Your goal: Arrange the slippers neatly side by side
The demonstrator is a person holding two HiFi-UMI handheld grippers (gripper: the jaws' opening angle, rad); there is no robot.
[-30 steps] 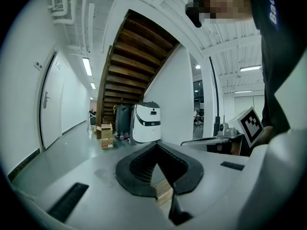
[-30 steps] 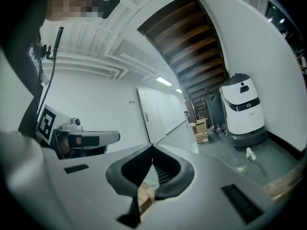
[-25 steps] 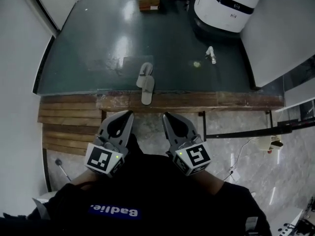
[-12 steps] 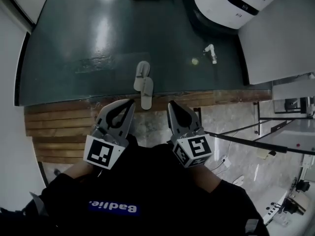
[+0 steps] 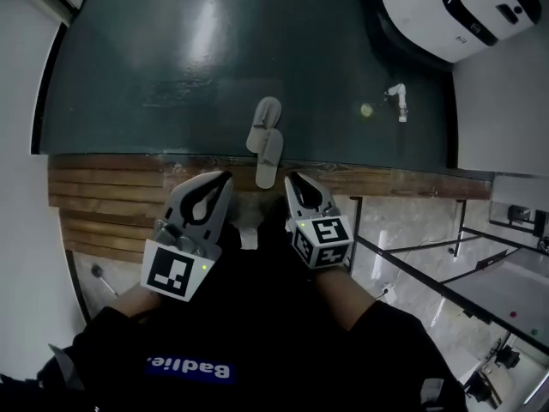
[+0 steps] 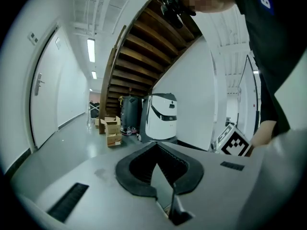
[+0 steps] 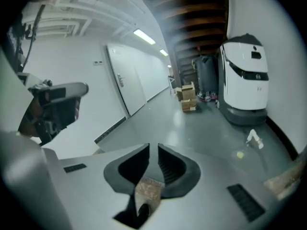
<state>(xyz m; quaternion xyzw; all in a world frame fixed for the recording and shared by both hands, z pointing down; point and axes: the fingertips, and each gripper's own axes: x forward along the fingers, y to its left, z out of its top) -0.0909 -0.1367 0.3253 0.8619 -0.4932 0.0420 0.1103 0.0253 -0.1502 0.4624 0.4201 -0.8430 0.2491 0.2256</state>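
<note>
head: steeply down | gripper views: low, forward | shared: white machine (image 5: 455, 11) (image 6: 160, 116) (image 7: 242, 75)

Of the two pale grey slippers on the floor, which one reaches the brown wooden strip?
The nearer pale grey slipper, whose end lies over the brown wooden strip; the farther slipper rests wholly on the dark green floor.

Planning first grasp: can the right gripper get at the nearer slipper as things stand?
Probably yes. The nearer slipper lies just ahead of the right gripper, with nothing between them. The jaws are opening and empty, but the gripper points level, so it would likely have to tip down.
</note>
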